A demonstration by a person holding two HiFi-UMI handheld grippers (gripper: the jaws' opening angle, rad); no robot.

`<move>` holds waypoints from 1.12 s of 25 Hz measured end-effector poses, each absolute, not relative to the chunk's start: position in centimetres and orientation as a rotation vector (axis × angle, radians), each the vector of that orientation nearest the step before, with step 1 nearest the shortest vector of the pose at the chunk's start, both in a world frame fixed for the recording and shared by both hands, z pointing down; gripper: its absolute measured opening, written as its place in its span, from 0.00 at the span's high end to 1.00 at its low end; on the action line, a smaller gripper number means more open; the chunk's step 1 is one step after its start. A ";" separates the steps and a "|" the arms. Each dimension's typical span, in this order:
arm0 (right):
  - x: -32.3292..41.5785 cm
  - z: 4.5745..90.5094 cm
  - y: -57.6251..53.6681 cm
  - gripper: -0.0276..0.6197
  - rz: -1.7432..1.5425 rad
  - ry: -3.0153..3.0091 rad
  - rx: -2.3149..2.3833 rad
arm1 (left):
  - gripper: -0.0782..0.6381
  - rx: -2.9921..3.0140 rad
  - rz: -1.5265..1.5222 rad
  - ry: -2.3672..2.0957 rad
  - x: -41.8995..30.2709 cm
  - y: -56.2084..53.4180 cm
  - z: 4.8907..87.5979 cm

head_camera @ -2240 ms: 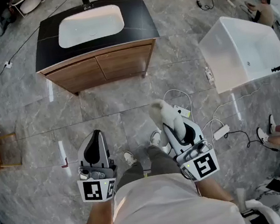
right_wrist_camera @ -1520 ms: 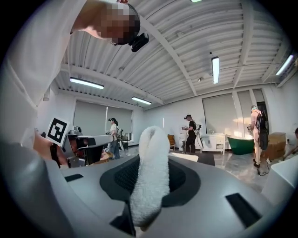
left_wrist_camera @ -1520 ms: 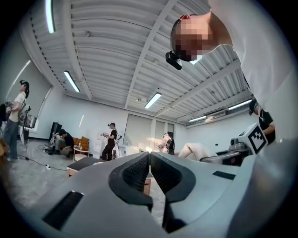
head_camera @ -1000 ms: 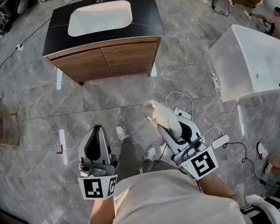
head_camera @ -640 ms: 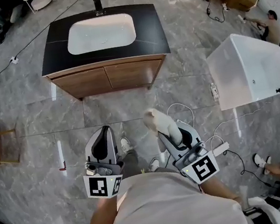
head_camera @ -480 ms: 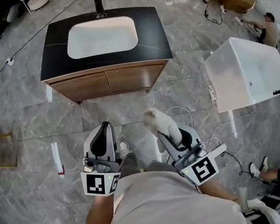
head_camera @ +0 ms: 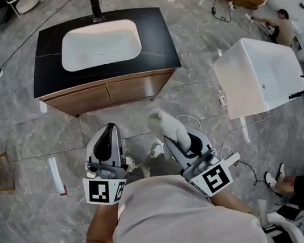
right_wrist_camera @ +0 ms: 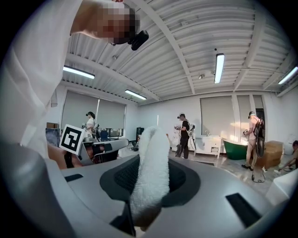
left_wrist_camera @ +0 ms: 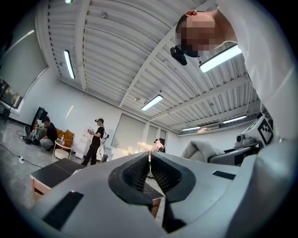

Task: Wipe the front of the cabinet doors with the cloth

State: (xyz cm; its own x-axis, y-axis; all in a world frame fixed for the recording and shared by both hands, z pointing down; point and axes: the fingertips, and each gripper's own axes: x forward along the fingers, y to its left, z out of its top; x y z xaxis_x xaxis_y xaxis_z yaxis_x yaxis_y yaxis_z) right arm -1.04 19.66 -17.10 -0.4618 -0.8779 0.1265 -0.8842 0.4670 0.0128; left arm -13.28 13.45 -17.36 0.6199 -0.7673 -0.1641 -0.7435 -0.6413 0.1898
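Facing far wooden cabinet doors (head_camera: 110,94), not yet in reach: grey right gripper (head_camera: 172,137) clamps fluffy white cloth (head_camera: 162,125), end fwd for wiping; grey left gripper (head_camera: 109,132) closed, empty.

grey marble floor (head_camera: 22,139), white bathtub (head_camera: 257,74)

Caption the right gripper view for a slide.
Right hand-held gripper clamped on the white cloth, people standing in the room beyond.

White cloth (head_camera: 165,125), wood-brown cabinet doors (head_camera: 110,94)
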 end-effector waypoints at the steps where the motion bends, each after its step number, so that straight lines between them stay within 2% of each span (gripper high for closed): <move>1: -0.5 -17.1 19.0 0.76 0.080 -2.593 1.562 | 0.85 2.736 -0.348 -1.283 -12.9 13.1 -17.5; 6: 2.0 -15.7 15.9 0.76 0.107 -2.613 1.520 | 0.85 2.707 -0.294 -1.355 -11.5 11.5 -16.6; 12: 3.5 -9.2 11.6 0.76 0.161 -2.629 1.429 | 0.85 2.624 -0.212 -1.470 -10.9 9.5 -11.3; 28: 0.7 16.9 1.5 0.76 0.233 -2.711 1.283 | 0.85 2.595 -0.160 -1.578 -11.3 1.9 13.5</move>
State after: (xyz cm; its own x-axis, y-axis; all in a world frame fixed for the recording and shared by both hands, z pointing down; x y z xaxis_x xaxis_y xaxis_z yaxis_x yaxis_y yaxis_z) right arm 0.71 1.51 16.88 -0.6290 -0.7550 0.1853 -0.7755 0.6259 -0.0826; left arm -11.33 1.95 13.53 0.4577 -0.8883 -0.0378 -0.8778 -0.4582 0.1399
